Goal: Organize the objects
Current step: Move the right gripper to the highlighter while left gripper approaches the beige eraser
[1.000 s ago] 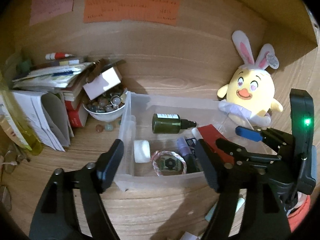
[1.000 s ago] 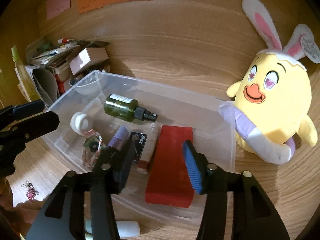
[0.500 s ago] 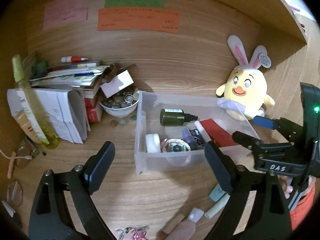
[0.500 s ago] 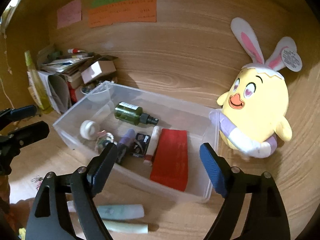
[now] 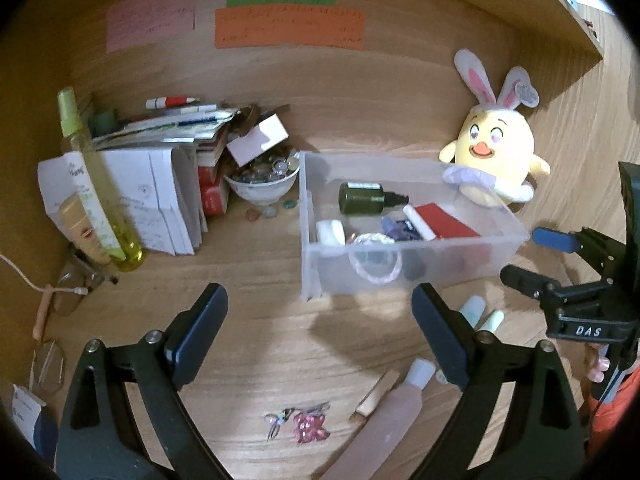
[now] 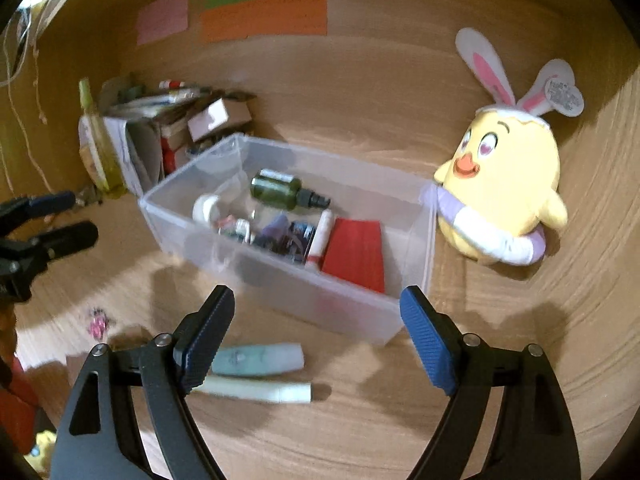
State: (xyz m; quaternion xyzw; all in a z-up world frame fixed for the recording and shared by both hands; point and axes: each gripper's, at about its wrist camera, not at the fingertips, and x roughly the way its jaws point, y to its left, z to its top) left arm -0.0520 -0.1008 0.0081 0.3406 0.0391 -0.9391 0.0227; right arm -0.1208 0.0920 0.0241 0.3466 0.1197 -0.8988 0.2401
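Note:
A clear plastic bin (image 5: 408, 272) (image 6: 280, 280) on the wooden desk holds a green bottle (image 5: 366, 199) (image 6: 280, 189), a red box (image 5: 444, 222) (image 6: 356, 254), a white roll (image 5: 330, 233) and small items. My left gripper (image 5: 320, 340) is open and empty, in front of the bin. My right gripper (image 6: 316, 336) is open and empty, in front of the bin; it also shows in the left wrist view (image 5: 540, 256). Two pale green tubes (image 6: 260, 360) (image 5: 480, 316) lie on the desk under the right gripper. A pink tube (image 5: 392, 412) and pink hair clips (image 5: 308, 424) lie close below the left gripper.
A yellow bunny-eared plush (image 5: 492, 152) (image 6: 500, 192) sits against the bin's right end. A bowl of beads (image 5: 262, 184), stacked papers and books (image 5: 160, 184) and a yellow spray bottle (image 5: 96, 188) stand at the left. Glasses (image 5: 72, 284) lie at far left.
Both grippers have pulled back from over the bin and opened wider. The tubes and hair clips on the desk have come into view.

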